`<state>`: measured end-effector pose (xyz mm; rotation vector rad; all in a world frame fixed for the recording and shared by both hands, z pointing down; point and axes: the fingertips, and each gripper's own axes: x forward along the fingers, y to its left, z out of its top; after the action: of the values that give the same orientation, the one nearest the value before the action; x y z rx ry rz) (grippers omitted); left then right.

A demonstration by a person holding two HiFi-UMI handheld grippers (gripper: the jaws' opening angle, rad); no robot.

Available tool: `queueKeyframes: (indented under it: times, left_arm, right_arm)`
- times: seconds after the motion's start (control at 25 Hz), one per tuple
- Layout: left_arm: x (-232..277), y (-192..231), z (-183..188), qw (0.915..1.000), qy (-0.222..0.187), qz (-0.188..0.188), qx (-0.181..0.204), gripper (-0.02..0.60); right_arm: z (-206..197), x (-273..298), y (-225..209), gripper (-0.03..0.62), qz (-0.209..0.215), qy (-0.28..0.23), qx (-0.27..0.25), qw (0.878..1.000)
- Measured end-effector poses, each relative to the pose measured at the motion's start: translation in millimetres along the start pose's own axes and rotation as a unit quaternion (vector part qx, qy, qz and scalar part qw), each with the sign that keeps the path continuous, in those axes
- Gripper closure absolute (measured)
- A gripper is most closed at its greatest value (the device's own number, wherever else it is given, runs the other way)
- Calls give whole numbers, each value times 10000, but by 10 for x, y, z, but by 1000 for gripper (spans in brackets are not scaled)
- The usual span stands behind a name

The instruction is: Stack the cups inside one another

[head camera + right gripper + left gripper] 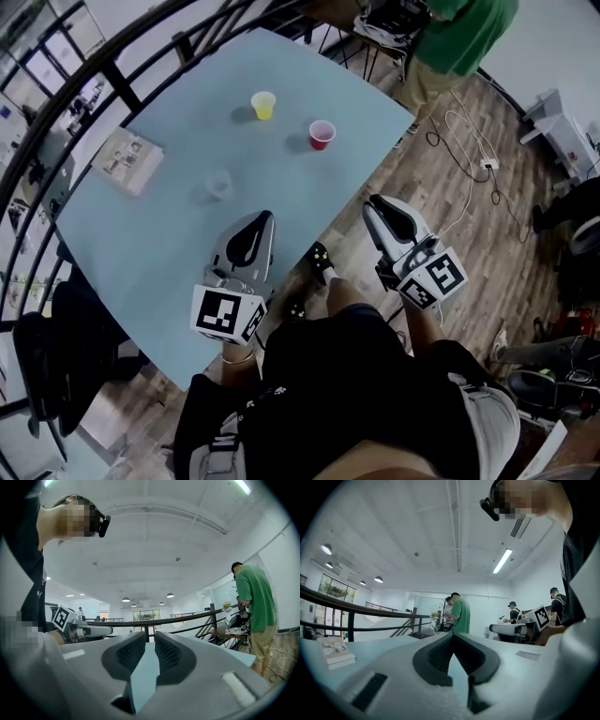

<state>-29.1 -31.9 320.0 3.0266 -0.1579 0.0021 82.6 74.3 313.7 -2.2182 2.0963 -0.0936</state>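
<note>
Left gripper [262, 221] closed tip-to-tip, empty; right gripper [377, 206] cracked a slit, also empty (clear cup [217, 186] barely readable against the table [159, 239]).

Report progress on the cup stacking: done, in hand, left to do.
Done: nothing. The yellow cup, red cup and clear cup stand apart on the table.
In hand: nothing. The left hand-held gripper is shut and empty, the right hand-held gripper is slightly open and empty, and both are short of the cups.
Left: all the nesting.
</note>
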Motion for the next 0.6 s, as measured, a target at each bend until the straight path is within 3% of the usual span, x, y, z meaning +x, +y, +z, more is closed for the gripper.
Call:
queueKeyframes:
  times: [0.32,0.6]
  left_arm:
    - [76,404,5,9963,37,849,-86,597]
    - [343,656,-84,9906,188,1354,-52,597]
  right_arm:
    - [-86,573,-373,514,513,227,-4,9984]
    - [-276,981,-841,505,758,401,22,9963]
